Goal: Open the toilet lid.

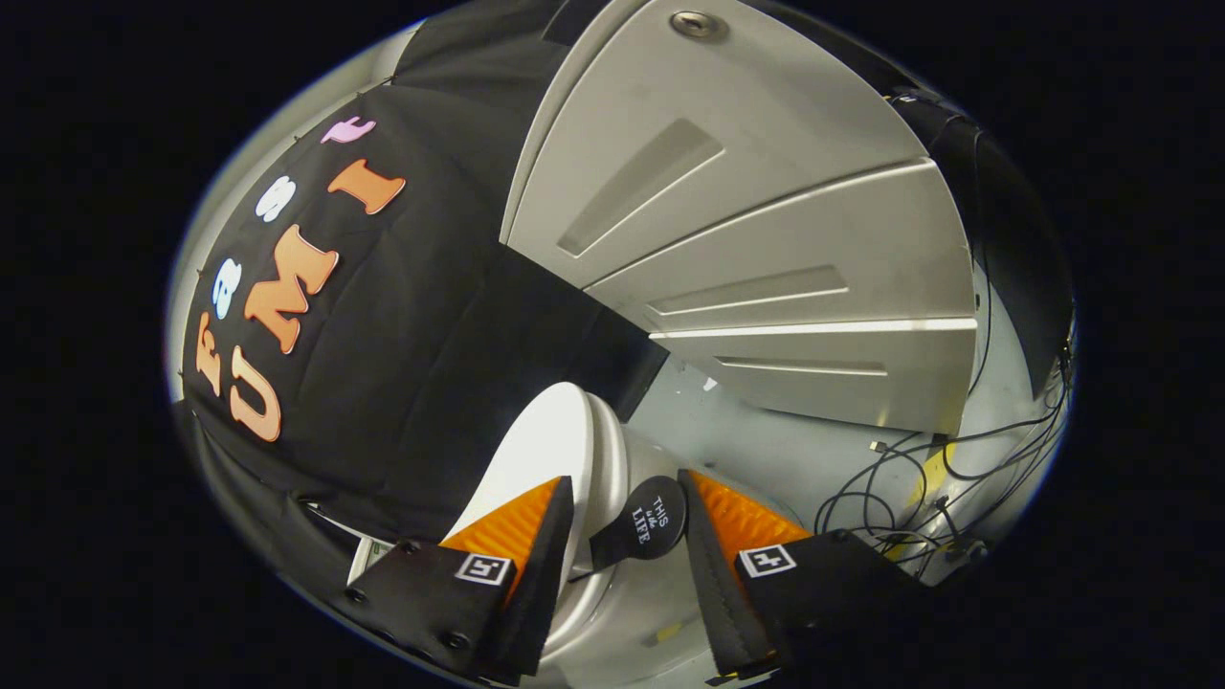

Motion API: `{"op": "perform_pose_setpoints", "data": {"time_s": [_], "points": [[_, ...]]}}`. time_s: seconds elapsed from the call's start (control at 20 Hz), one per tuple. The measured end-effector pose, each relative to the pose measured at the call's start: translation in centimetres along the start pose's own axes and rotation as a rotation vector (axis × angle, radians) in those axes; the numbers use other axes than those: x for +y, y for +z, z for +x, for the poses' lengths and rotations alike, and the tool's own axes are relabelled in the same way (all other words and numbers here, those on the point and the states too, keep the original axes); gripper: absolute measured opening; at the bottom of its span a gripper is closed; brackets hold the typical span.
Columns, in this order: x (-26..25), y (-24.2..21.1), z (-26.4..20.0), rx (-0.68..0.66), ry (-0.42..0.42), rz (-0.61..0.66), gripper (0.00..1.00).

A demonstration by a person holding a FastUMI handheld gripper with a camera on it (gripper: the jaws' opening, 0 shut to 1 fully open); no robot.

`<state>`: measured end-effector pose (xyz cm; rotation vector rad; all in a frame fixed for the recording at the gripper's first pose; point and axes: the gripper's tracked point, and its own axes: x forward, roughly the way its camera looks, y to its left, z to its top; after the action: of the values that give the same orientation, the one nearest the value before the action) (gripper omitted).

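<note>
My gripper (pixel 627 498): fingers apart, clamping nothing. Between them, a round black tab (pixel 646 524), seemingly stuck to the white oval toilet lid (pixel 545 450) at ten o'clock.

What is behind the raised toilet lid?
Behind the toilet lid hangs the booth's black cloth wall. The part directly behind it is covered. The open gripper has its fingers on either side of a round black tab.

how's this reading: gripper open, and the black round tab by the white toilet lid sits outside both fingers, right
Not quite. In the gripper view the black round tab sits between the two fingers, not outside them. The rest holds: the gripper is open, and the tab is by the white toilet lid.
</note>
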<state>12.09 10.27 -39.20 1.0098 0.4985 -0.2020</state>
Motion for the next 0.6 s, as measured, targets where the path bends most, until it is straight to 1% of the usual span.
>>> {"op": "perform_pose_setpoints", "data": {"time_s": [0.15,0.2,0.25,0.3,0.35,0.4,0.45,0.5,0.55,0.6], "points": [[0.0,0.2,0.2,0.0,0.023,0.036,0.71],[0.0,0.1,0.4,0.008,0.034,0.043,0.64],[0.0,0.1,0.2,0.009,0.032,0.062,0.65],[-0.8,-0.2,0.2,0.015,0.008,0.081,0.56],[-1.1,-0.1,0.0,0.019,0.023,0.127,0.44],[-0.8,-0.1,0.0,0.044,0.041,0.173,0.24],[-1.0,0.0,-0.2,0.052,0.036,0.19,0.23],[-0.8,0.2,-0.2,0.053,0.051,0.202,0.22],[-0.5,0.3,-0.4,0.045,0.05,0.195,0.22],[-0.3,0.5,-0.5,0.033,0.048,0.173,0.19]]}}
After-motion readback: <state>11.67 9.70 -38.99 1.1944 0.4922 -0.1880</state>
